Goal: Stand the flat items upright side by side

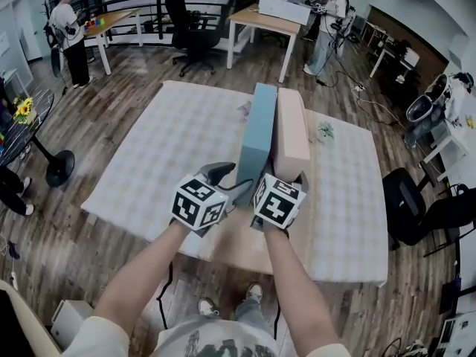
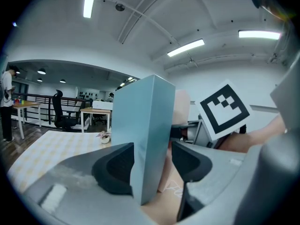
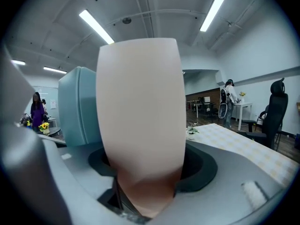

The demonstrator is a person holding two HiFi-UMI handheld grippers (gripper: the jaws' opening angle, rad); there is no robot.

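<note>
Two thick flat slabs stand on edge side by side, touching, on the checked tablecloth [image 1: 149,162]: a light blue slab [image 1: 256,136] on the left and a pale pink slab [image 1: 291,132] on the right. My left gripper [image 1: 234,184] holds the near end of the blue slab [image 2: 140,139], with both dark pads against its faces. My right gripper [image 1: 282,178] is shut on the near end of the pink slab [image 3: 140,116], which fills its jaws. The blue slab [image 3: 77,107] rises just left of it in the right gripper view.
A tan sheet [image 1: 238,248] lies on the cloth under my grippers near the table's front edge. A small potted plant [image 1: 325,131] sits right of the slabs. A dark chair [image 1: 405,207] stands off the table's right side. Desks, chairs and people fill the back.
</note>
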